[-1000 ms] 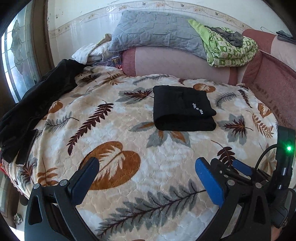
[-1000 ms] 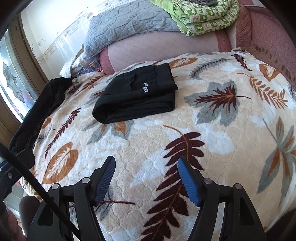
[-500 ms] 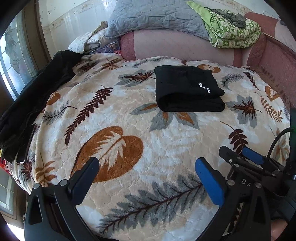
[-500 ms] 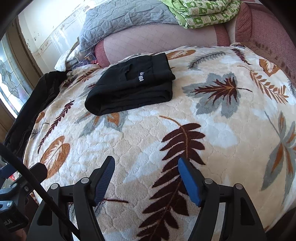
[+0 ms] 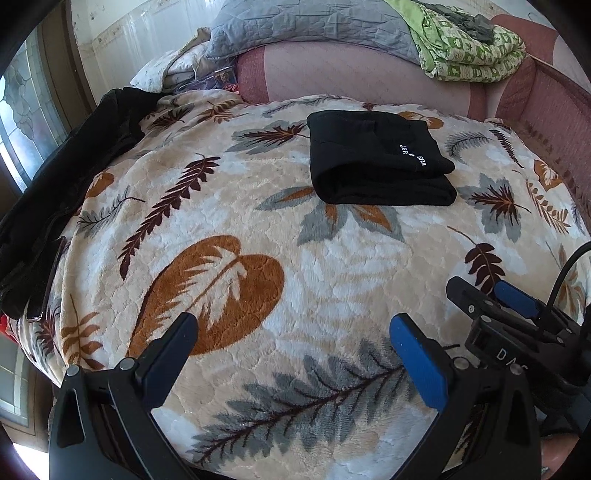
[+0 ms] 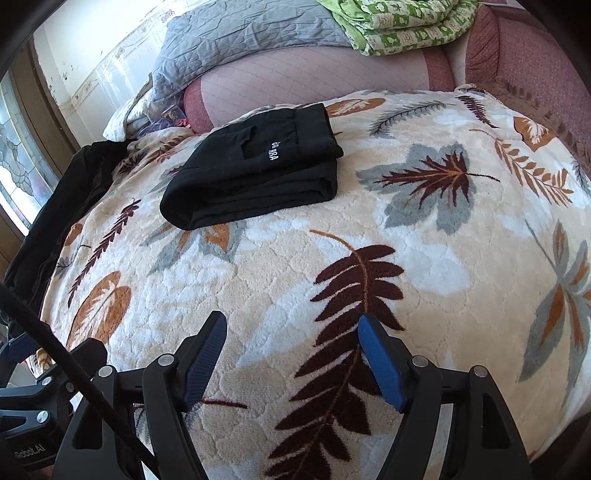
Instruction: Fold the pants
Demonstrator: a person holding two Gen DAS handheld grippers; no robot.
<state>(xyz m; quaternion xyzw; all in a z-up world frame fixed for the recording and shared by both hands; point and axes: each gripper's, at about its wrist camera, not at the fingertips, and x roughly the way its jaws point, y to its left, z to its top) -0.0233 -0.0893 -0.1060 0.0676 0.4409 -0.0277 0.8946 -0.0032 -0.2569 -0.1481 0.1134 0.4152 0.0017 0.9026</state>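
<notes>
The black pants (image 5: 373, 162) lie folded into a compact rectangle with small white lettering on top, on the leaf-patterned blanket (image 5: 280, 236) toward the far side of the bed. They also show in the right wrist view (image 6: 255, 170), up and to the left. My left gripper (image 5: 291, 339) is open and empty, well short of the pants near the bed's front edge. My right gripper (image 6: 291, 339) is open and empty too, also near the front edge. It appears in the left wrist view (image 5: 491, 299) at lower right.
A black garment (image 5: 62, 177) lies along the bed's left edge by a window. A grey quilt (image 5: 314, 26) and a green patterned blanket (image 5: 469, 48) rest on the pink headboard cushion (image 5: 362, 77). A pink padded side (image 5: 550, 107) bounds the right.
Both grippers have tilted and drawn slightly, so the folded pants sit a little lower and nearer in both views. The pants have not moved. Both grippers stay open.
</notes>
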